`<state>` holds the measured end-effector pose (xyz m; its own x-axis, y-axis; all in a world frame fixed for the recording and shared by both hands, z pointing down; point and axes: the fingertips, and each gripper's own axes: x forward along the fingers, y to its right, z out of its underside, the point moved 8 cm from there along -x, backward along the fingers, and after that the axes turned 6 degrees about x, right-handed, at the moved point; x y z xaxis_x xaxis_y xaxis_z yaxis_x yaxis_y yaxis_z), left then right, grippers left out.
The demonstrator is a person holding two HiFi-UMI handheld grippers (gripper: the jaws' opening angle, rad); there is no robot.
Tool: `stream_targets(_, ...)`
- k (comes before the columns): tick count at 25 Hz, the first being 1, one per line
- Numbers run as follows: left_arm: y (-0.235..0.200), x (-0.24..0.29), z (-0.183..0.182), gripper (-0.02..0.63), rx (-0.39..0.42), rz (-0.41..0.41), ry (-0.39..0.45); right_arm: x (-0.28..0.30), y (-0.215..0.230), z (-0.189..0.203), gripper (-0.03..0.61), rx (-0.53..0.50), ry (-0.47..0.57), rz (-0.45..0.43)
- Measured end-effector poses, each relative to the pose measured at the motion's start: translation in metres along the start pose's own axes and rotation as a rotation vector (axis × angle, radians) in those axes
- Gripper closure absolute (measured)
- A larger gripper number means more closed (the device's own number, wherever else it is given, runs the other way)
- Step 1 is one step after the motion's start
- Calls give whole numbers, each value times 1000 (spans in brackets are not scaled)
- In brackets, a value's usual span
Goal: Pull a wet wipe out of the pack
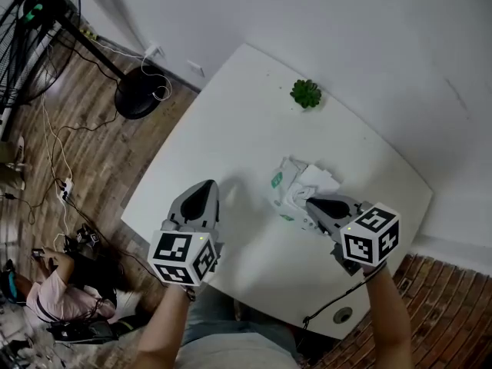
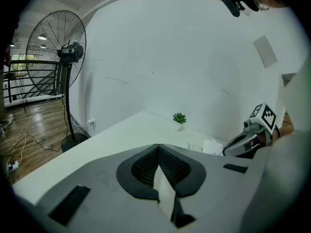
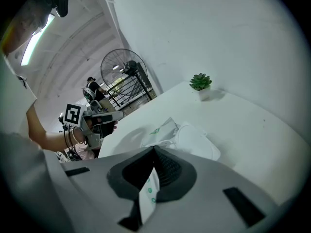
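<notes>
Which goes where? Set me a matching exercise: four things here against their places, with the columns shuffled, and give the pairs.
Things:
1. small green plant
2. floor fan
3. wet wipe pack
4. left hand-held gripper

Places:
A. on the wooden floor, beside the table
B. mid-table, at the tip of the right hand-held gripper
C. on the table's far part, near the wall
D. above the table's near left part, apart from the pack

Pairs: 1-C, 2-A, 3-B, 4-D

Crumpled white green-printed pack [image 1: 284, 197]; white wipe [image 1: 317, 180] touching it.
</notes>
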<state>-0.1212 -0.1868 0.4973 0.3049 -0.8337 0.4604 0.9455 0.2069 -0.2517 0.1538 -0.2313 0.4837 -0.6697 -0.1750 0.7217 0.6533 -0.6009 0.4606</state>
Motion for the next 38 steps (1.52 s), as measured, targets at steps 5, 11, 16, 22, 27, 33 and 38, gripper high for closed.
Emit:
stream_targets(5,5,-6,-3,614,6,4,4,-6,-3,-2,577,4,29,12)
stream_targets(11,12,-13,-8,614,19,13,19,-15,-8,-5,577,1,78,24)
stream_targets(16,16,-20,-15,614,28,16,34,-23,-12,-6,577,-1,102,40)
stream_targets(22,20,-27,-19,614,37,17,49,-31,-17,-7,577,-16,133,56)
stream_targets(27,22,-33,-22,614,41,15,55,-38,-20,-9,577,-15,164,70)
stream_targets(33,26,-38,-28,614,52,21,70,-46,-24,-9,577,-10,189,83)
stream_targets(38,28,-42,-31,614,60,27,79,-51,-27,-9,577,0,217,92)
